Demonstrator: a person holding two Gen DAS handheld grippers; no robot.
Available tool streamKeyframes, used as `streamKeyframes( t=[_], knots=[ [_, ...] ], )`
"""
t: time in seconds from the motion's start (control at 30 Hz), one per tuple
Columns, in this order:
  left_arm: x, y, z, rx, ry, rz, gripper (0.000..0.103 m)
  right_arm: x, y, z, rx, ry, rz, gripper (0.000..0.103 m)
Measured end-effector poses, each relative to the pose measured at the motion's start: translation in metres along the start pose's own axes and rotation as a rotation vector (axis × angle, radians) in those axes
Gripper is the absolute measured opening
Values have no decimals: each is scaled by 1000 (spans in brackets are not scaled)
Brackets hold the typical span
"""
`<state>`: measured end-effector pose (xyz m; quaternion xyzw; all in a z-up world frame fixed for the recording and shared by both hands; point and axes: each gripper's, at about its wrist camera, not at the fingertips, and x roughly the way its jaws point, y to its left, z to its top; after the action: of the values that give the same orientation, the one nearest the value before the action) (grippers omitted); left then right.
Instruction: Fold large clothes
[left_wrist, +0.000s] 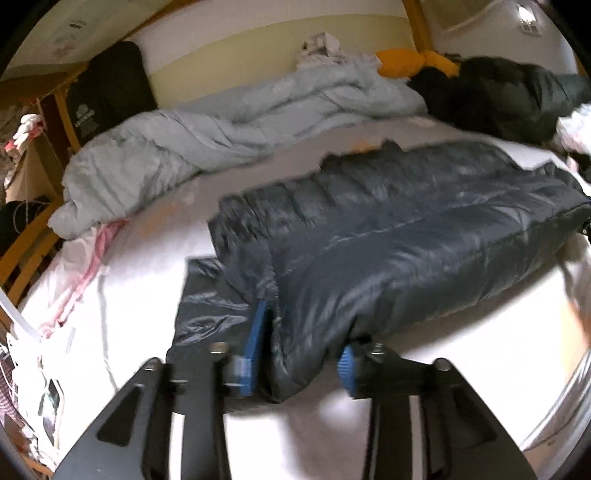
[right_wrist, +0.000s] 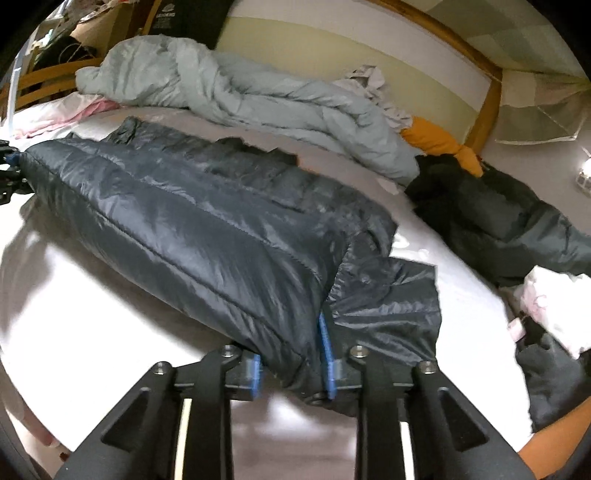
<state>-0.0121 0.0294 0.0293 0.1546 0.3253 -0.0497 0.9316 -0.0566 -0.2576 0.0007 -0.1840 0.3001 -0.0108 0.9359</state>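
A dark navy puffer jacket lies folded lengthwise across the white bed sheet. Its near edge is raised a little off the sheet. My left gripper is shut on the jacket's thick left end, with the padded fold squeezed between the blue pads. A flat sleeve or flap hangs out to the left of the grip. In the right wrist view my right gripper is shut on the other end of the jacket, and another flap lies to its right. The left gripper shows at the far left edge there.
A crumpled pale grey-blue duvet fills the back of the bed. An orange garment and a dark coat lie at the back right. Pink-white cloth sits at the left edge by the wooden bed rail; white and dark clothes lie right.
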Motion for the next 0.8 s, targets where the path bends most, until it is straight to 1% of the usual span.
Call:
streamKeyframes(
  t=[0.03,0.07,0.1,0.13,0.17,0.2,0.23,0.27,0.3,0.33,0.4,0.43,0.47,0.5,0.57,0.63,0.67,0.7,0.73,0.77,0.8],
  knots=[
    [2,4,8,-10,-7,22,58,0,-3,9,-8,-14,-16,40],
    [3,8,16,-21,-18,36,60,1,-6,16,-19,-30,-37,53],
    [7,14,25,-30,-32,35,61,1,-10,26,-28,-52,-67,61],
    [13,19,35,-36,-39,32,63,3,-17,40,-31,-91,-107,73],
    [20,24,44,-40,-41,37,64,5,-22,49,-24,-114,-123,83],
    [29,28,54,-44,-41,35,66,9,-28,59,-9,-130,-133,85],
    [39,33,63,-48,-41,36,68,22,-40,75,28,-137,-130,87],
    [49,35,72,-50,-43,43,69,30,-45,83,45,-135,-117,87],
    [62,38,81,-56,-42,49,73,45,-52,94,58,-131,-96,87],
    [71,42,88,-68,-40,45,76,63,-58,105,59,-126,-96,87],
    [92,49,100,-92,-56,37,81,90,-64,115,62,-113,-111,87],
    [103,52,105,-94,-71,53,85,104,-67,120,73,-113,-106,87],
    [113,54,107,-98,-81,67,88,117,-71,123,94,-125,-97,87],
    [124,59,110,-108,-82,77,91,126,-75,123,115,-134,-95,87],
    [143,71,109,-157,-56,72,92,138,-86,118,183,-138,-92,87],
    [148,88,100,-249,-41,12,92,139,-98,107,240,-130,-45,87],
    [143,95,93,-293,-53,-32,92,132,-111,97,287,-147,-21,87],
    [137,102,83,-329,-76,-69,94,128,-118,92,315,-158,-17,88],
    [129,108,74,-354,-105,-81,96,121,-132,83,368,-167,-15,89],
    [123,111,66,-371,-122,-61,99,117,-141,77,402,-162,-8,89],
    [120,113,62,-377,-110,-39,99,115,-149,73,432,-154,3,89]
  ],
)
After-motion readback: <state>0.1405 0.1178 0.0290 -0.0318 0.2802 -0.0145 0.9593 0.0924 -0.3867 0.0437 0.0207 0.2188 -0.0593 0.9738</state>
